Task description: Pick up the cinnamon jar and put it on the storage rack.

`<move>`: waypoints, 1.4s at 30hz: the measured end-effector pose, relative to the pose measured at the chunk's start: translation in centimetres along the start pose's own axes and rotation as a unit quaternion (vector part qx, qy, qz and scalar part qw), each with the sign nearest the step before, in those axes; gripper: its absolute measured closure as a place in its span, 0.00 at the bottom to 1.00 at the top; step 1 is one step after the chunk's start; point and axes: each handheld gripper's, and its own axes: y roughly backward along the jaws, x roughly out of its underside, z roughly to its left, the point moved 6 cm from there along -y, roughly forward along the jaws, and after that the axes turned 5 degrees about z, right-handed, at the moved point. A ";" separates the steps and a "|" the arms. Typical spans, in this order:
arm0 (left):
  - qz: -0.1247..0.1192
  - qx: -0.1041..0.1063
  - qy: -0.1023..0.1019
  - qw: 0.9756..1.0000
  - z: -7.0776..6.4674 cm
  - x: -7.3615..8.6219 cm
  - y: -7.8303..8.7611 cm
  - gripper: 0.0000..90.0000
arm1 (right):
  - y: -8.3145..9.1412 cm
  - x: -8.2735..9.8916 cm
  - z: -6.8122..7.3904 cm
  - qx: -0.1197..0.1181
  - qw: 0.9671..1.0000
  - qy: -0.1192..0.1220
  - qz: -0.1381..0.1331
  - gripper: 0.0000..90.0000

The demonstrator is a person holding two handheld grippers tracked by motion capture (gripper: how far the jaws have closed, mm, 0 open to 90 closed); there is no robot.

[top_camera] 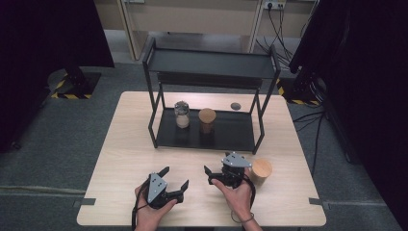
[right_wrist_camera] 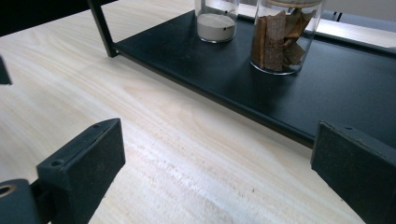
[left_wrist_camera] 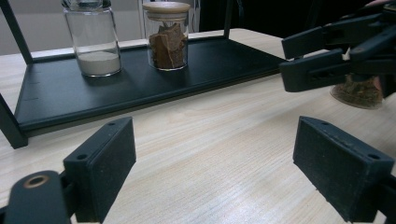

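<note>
The left gripper [top_camera: 176, 179] sits low on the table [top_camera: 125, 144], at about 7 o'clock, its jaws wide apart and holding nothing. Next, the right gripper [top_camera: 208, 174] is at 5 o'clock (jaws open too, nothing between them). Just to its right, maybe touching its back, stands a jar with a wooden lid [top_camera: 261, 170]. Up at 12 o'clock, a black shelf [top_camera: 226, 134] holds two more jars.

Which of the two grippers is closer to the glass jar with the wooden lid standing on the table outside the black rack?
Right. The right gripper sits just beside that wooden-lidded glass jar; the left gripper is farther off, beyond it.
</note>
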 end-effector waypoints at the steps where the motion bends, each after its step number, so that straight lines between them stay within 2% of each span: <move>1: 0.000 0.000 -0.001 1.000 0.0 0.0 0.0 0.14 | 0.1 0.2 0.0 -0.001 1.000 0.000 0.000 0.03; 12: 0.000 -0.001 -0.001 1.000 0.0 0.0 0.0 0.14 | 1.0 1.3 0.3 -0.014 1.000 0.003 0.002 0.04; 24: 0.001 0.000 0.001 1.000 0.0 0.0 0.0 0.14 | 2.1 1.6 0.5 -0.054 0.998 0.017 0.001 0.04; 29: 0.001 0.000 0.001 1.000 0.0 0.0 0.0 0.14 | 2.9 1.8 0.5 -0.069 0.997 0.015 -0.004 0.04; 32: 0.002 0.000 0.001 1.000 0.0 0.0 0.0 0.14 | 3.6 1.8 0.3 -0.077 0.997 0.007 -0.013 0.04; 42: 0.002 0.000 0.002 1.000 0.1 0.0 0.0 0.14 | 5.9 2.4 -0.9 -0.095 0.995 0.004 -0.023 0.04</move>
